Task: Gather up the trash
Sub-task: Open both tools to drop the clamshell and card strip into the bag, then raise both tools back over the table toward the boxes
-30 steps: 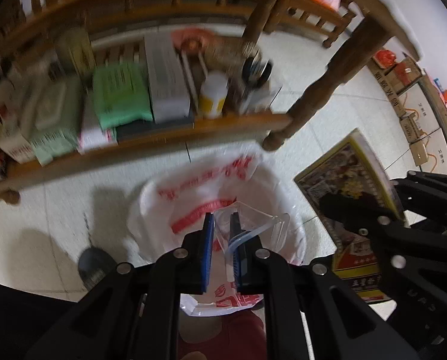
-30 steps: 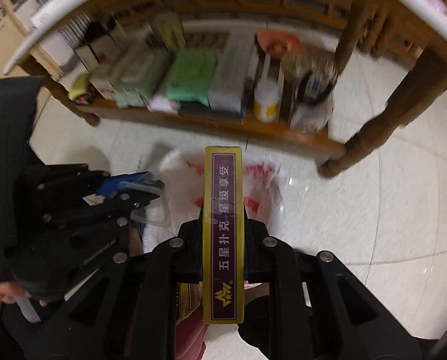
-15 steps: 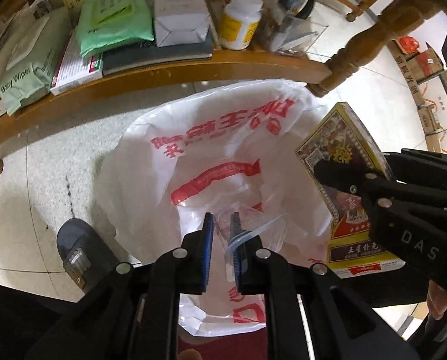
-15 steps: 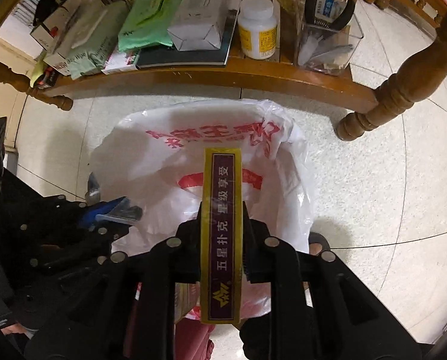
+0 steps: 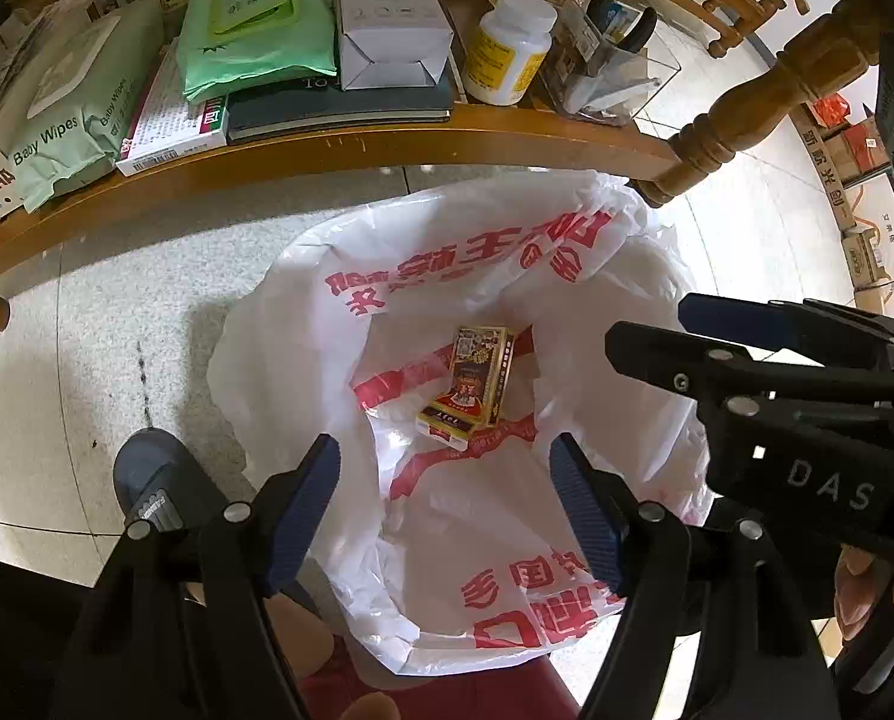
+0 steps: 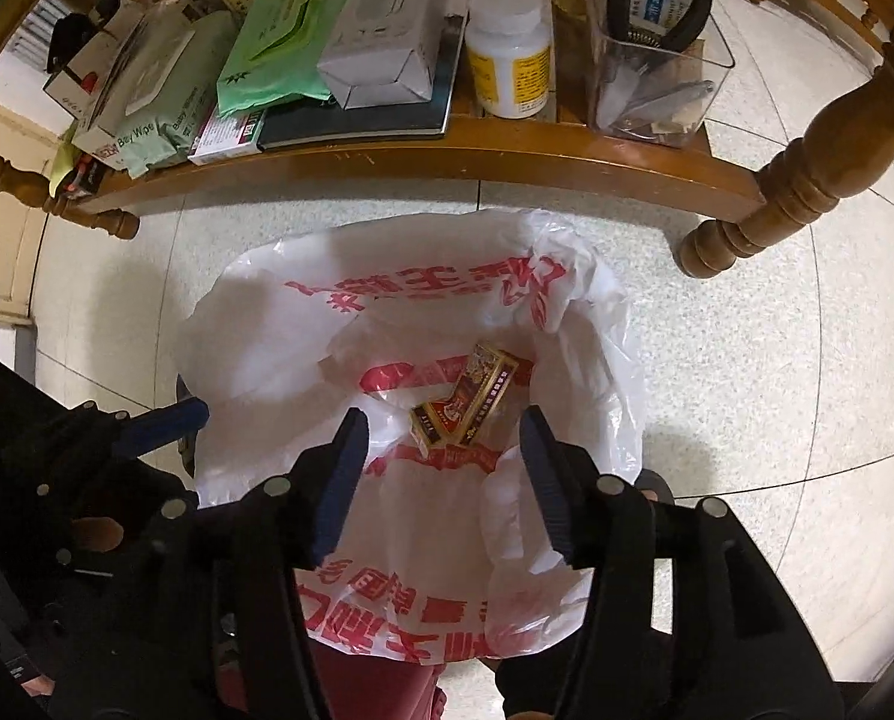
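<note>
A white plastic bag with red print lines a bin on the floor; it also shows in the right wrist view. A yellow and red playing-card box lies inside the bag, seen too in the right wrist view. My left gripper is open and empty above the bag's near side. My right gripper is open and empty above the bag, and it shows at the right of the left wrist view. The clear plastic piece is not visible in the bag.
A low wooden shelf behind the bag holds baby wipes, a green pack, a white box, a white pill bottle and a clear pen holder. A turned table leg stands at right. A slipper lies at left.
Both grippers opened. The card box dropped from the right gripper into the bag, and the clear plastic piece left the left gripper. Both grippers moved closer over the bag.
</note>
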{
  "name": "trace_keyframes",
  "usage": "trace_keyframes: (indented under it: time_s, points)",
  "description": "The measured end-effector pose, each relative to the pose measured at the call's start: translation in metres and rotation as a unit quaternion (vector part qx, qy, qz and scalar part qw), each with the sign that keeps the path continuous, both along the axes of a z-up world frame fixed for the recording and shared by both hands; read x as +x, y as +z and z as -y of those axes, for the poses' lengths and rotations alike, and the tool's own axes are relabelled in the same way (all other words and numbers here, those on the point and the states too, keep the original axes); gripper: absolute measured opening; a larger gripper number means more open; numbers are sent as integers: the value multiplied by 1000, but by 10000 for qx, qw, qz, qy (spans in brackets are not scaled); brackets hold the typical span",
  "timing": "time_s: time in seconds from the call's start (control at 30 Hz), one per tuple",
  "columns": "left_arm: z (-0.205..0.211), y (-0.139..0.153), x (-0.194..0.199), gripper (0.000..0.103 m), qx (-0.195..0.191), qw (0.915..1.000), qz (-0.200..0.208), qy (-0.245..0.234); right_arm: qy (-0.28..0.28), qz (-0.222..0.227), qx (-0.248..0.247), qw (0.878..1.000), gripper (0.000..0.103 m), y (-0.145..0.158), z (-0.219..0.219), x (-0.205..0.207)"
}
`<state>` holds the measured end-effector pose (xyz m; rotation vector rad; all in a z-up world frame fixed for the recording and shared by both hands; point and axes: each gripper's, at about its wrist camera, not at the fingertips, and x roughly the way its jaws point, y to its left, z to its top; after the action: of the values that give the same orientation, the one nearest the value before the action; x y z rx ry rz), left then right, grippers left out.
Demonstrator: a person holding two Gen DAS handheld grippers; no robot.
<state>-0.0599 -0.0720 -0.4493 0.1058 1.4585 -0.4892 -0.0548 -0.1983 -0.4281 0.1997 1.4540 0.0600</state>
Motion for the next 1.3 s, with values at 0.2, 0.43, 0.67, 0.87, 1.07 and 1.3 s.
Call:
trace_keyframes:
  time_s: [0.2,0.43,0.67,0.87,1.07,1.3]
  points:
    - [0,4,-1,71,-4,10000,-14,-5,-145,25,105,9998,53,7,4,-4]
    - [-7,33,2,76,-244,9991,265,211,-487,350,293,9978,59,48,21,-16]
    - [-16,92,-3,77,-423,9917,1150,383,-587,901,419,9933,63,111,30,-42]
    - [-29,150,-3,80,-841,9808,1685,507,-427,1271,482,9898,66,160,33,-65]
    - [-54,195,-7,85,-1132,9719,1983,574,30,1659,427,9852,70,214,31,-71]
    - [-86,255,-3,91,-1109,9613,2400,774,741,2054,195,9757,77,278,19,-56]
